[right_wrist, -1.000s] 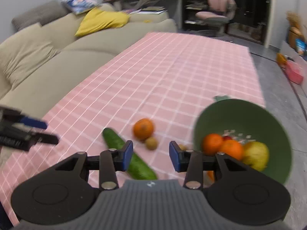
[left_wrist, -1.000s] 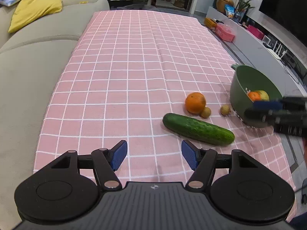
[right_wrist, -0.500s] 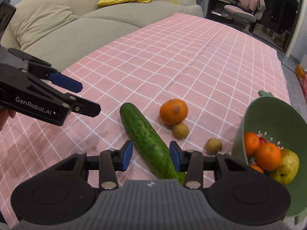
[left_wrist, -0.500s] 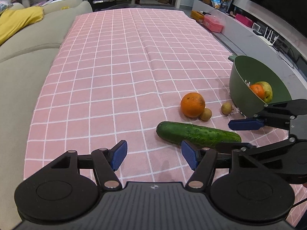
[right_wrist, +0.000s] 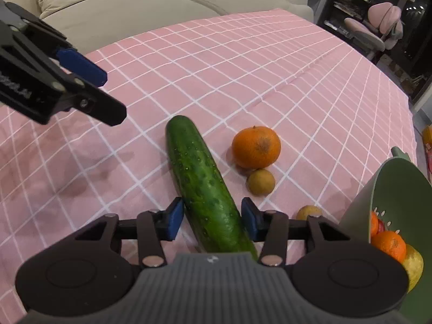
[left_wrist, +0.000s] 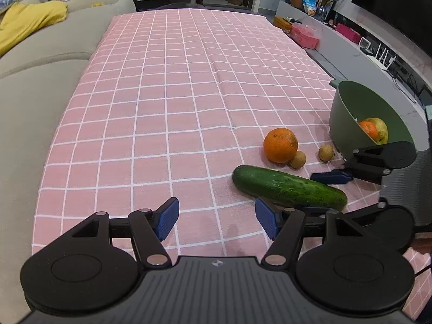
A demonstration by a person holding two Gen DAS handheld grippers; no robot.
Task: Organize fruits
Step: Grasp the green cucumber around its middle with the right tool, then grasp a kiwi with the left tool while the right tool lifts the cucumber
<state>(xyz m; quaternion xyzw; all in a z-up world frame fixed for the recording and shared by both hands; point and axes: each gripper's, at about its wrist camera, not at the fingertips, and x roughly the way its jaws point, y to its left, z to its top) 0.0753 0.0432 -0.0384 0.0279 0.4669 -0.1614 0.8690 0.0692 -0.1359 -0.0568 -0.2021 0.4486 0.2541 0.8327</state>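
The cucumber (right_wrist: pixel 205 186) lies low in the frame's centre on the pink checked tablecloth (right_wrist: pixel 270 62), its near end between the spread blue pads of the right gripper (right_wrist: pixel 212 220), which flank it with a slight gap on each side. Only the right wrist view shows this straddle; the left wrist view shows the left gripper (left_wrist: pixel 216 219) wide open over bare cloth, holding nothing. An orange (right_wrist: pixel 256 147) touches a small brown fruit (right_wrist: pixel 261 182); another (right_wrist: pixel 309 212) sits beside the green colander (right_wrist: pixel 388 183) at the right edge. The upper cloth lies open.

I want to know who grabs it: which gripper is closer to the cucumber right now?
Right. The right gripper is open and straddles the cucumber; the left gripper is open over bare cloth beside it.
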